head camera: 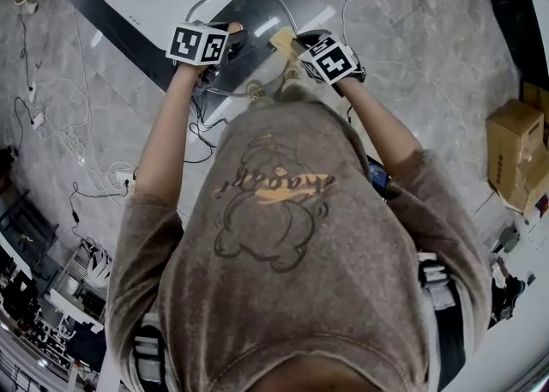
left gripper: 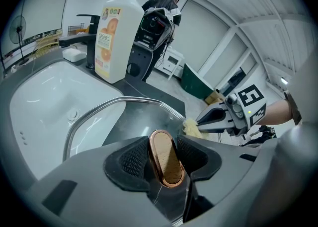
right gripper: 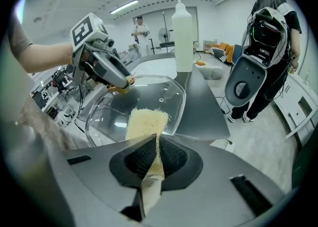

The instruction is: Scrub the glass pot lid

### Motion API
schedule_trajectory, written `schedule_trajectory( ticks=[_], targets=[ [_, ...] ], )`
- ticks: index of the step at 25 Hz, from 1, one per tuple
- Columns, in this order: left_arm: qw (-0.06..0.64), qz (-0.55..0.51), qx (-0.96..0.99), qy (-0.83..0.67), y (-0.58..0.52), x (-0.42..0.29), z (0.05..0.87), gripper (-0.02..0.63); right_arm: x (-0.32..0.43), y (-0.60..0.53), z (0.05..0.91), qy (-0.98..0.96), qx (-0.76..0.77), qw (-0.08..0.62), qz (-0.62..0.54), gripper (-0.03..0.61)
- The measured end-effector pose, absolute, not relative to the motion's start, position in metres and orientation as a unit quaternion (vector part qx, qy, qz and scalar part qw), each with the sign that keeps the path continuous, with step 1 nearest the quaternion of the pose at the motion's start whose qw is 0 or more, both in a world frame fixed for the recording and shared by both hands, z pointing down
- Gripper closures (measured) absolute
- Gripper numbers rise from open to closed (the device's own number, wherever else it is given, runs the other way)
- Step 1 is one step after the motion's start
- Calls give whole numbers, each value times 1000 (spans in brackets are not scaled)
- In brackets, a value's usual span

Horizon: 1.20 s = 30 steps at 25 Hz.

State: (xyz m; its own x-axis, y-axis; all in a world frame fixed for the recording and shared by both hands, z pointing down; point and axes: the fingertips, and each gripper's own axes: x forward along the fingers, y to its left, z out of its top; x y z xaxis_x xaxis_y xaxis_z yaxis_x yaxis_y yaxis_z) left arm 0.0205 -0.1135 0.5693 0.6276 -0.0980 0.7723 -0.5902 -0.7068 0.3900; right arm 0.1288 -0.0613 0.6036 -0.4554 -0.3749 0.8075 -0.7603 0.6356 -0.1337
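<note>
One glass lid [left gripper: 134,121] near white sink [left gripper: 44,102]

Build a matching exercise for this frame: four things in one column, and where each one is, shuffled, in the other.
Things
1. lid handle
2. yellow scrub pad
3. soap bottle
4. white sink basin

Places
A. clamped in the right hand-held gripper
B. standing on the counter beside the black tap
C. clamped in the left hand-held gripper
D. set into the counter, beyond the glass pot lid

Pairs: 1-C, 2-A, 3-B, 4-D
</note>
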Motion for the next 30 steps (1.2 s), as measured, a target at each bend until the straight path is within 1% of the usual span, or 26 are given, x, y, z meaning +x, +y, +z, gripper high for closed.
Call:
schedule_trajectory(
  ticks=[12,20,30],
  targets=[
    [318,378,841,-222,-113,22,567,419,141,-128,600,-810,344,430,200,561],
    [318,377,841,-223,-112,23,566,419,120,-164,595,-834,267,472,103,561],
    [326,363,839,-239,-121,16,569,419,86,-212,599,-839,234,484,85,561]
  ],
)
